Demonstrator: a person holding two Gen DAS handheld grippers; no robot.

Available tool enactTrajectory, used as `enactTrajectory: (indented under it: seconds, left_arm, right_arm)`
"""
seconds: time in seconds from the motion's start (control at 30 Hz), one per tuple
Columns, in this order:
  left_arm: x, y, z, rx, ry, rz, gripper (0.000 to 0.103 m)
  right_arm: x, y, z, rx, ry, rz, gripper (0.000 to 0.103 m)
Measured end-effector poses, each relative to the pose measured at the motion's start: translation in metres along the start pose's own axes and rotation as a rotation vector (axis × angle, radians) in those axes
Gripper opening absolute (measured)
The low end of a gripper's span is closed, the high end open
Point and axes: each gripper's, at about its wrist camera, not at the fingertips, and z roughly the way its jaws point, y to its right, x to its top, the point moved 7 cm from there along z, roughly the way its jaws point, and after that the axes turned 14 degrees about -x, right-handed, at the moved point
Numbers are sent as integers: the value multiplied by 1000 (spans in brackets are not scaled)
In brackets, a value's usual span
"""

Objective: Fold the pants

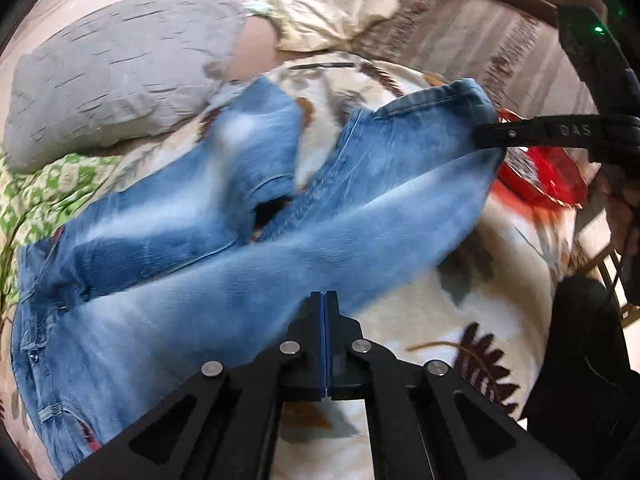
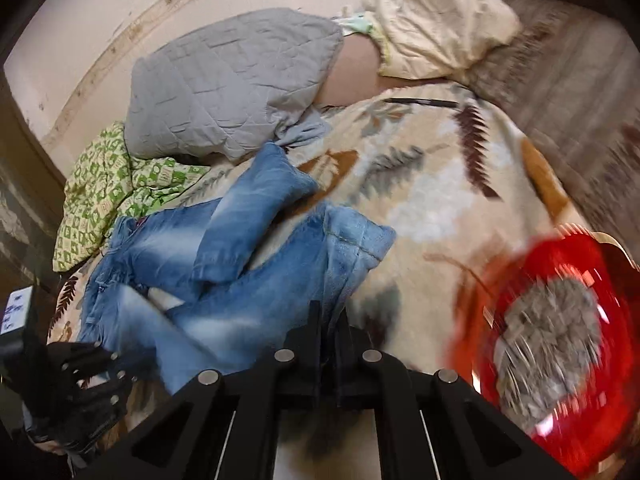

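Blue faded jeans [image 1: 180,292] lie crumpled on a leaf-print bedspread [image 2: 440,168]. One leg stretches toward the right, and the other leg [image 1: 256,148] is bent back on itself. My left gripper [image 1: 325,296] is shut, its tips pinched at the lower edge of the long leg about halfway along. In the right wrist view the jeans [image 2: 240,208] lie left of centre, with the left gripper [image 2: 96,356] low at the left against the denim. My right gripper [image 2: 329,316] is shut on the hem end of the long leg, with denim showing between its fingers. It enters the left wrist view from the right [image 1: 486,136].
A grey quilted pillow [image 2: 232,88] and a cream pillow [image 2: 440,24] lie at the far side by the wall. A green patterned cloth [image 2: 108,188] is bunched at the left. A red bowl [image 2: 600,272] with grey contents sits on the bed just right of the right gripper.
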Motion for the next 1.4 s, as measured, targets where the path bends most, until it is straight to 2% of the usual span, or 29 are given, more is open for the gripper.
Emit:
enactTrajectory:
  seconds: [0.2,0.27,0.3,0.33,0.37,0.4,0.43,0.47,0.5,0.57,0.63,0.7,0.77,0.87,0.9,0.93,0.97,1.0,1.2,1.27,1.3,1.33,1.4]
  left_arm:
    - [-7,9,1,2,-8,-8,0]
    - [-8,4,-4,2,4,-47,5]
    - [-11,2,-8,-2,6,-79,27]
    - [-14,-3,-11,-6,8,-131,67]
    - [-16,-7,-13,-2,19,-160,84]
    - [-20,-8,-20,8,49,-195,94]
    - [-22,-12,-26,1,84,-229,94]
    - [-25,-15,-28,-16,93,-261,94]
    - [-28,-18,-28,-28,93,-302,94]
    - [-35,-31,-26,-5,74,-396,94]
    - [-44,-45,-27,84,73,-459,94]
    - [-55,-51,-32,160,92,-438,94]
    - [-66,-56,-37,245,71,-380,94]
    - [-79,-69,-37,279,18,-336,93]
    - [-84,-74,-35,288,-6,-313,88]
    - [-90,-80,-33,306,-34,-276,79]
    - [-91,-84,-31,313,-52,-258,75]
    - [-95,-89,-30,320,-71,-242,71]
    - [-99,-114,-30,298,-61,-165,71]
    - [-96,-116,-28,267,-57,-150,45]
    - [-94,-115,-27,221,-56,-155,20]
    - [-93,-115,-28,212,-60,-158,16]
    - [-93,-112,-32,200,-73,-143,11]
  right_arm:
    - [-34,15,-4,-36,-41,4,5]
    - [-38,15,-3,-39,-50,7,6]
    - [-38,16,-1,-42,-63,17,10]
    - [-38,18,-1,-54,-72,23,18]
    - [-38,21,-2,-82,-76,23,22]
    - [-37,23,-4,-103,-69,20,38]
    - [-36,26,-8,-124,-51,21,69]
    - [-36,28,-12,-119,-34,30,81]
    - [-36,30,-19,-102,-6,47,86]
    - [-38,29,-30,-71,25,54,86]
    - [-41,22,-34,-33,27,60,86]
    - [-48,5,-34,31,11,35,86]
    - [-58,-19,-29,69,-21,-24,86]
    - [-71,-58,-16,183,-96,-59,85]
    - [-74,-72,-9,231,-133,-45,84]
    - [-77,-81,-4,255,-154,-35,83]
    - [-78,-92,2,270,-170,-32,83]
    - [-79,-102,9,271,-178,-35,80]
    - [-77,-128,48,235,-233,52,71]
    - [-74,-135,55,246,-230,67,50]
    - [-72,-140,57,248,-222,59,28]
    - [-72,-143,58,240,-218,52,21]
    - [-72,-146,54,257,-209,49,14]
